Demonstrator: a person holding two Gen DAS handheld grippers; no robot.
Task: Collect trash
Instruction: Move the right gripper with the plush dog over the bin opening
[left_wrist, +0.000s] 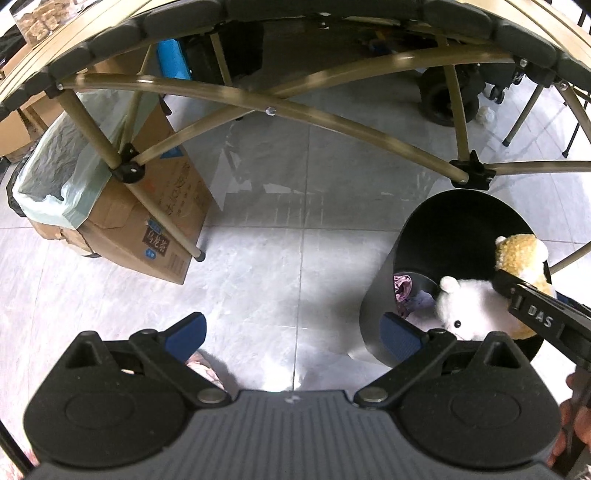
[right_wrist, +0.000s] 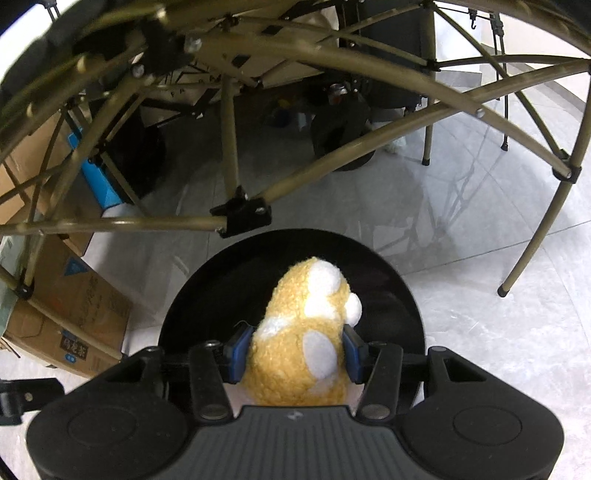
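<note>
A yellow and white plush toy (right_wrist: 306, 332) is clamped between the blue pads of my right gripper (right_wrist: 295, 350), held over the mouth of a black round bin (right_wrist: 207, 295). In the left wrist view the same plush toy (left_wrist: 476, 299) hangs over the black bin (left_wrist: 454, 229), with the right gripper's black finger (left_wrist: 535, 314) across it. Crumpled pinkish wrappers (left_wrist: 404, 288) lie at the bin's bottom. My left gripper (left_wrist: 291, 336) stands open above the grey floor, left of the bin, with nothing between its blue pads.
A folding table's brass-coloured frame (left_wrist: 269, 107) arches overhead, one leg foot (left_wrist: 469, 173) right behind the bin. A cardboard box (left_wrist: 162, 229) lined with a pale green bag (left_wrist: 55, 177) stands left. Something pink (left_wrist: 203, 367) lies below the left finger. A hand (left_wrist: 576, 417) shows at the right edge.
</note>
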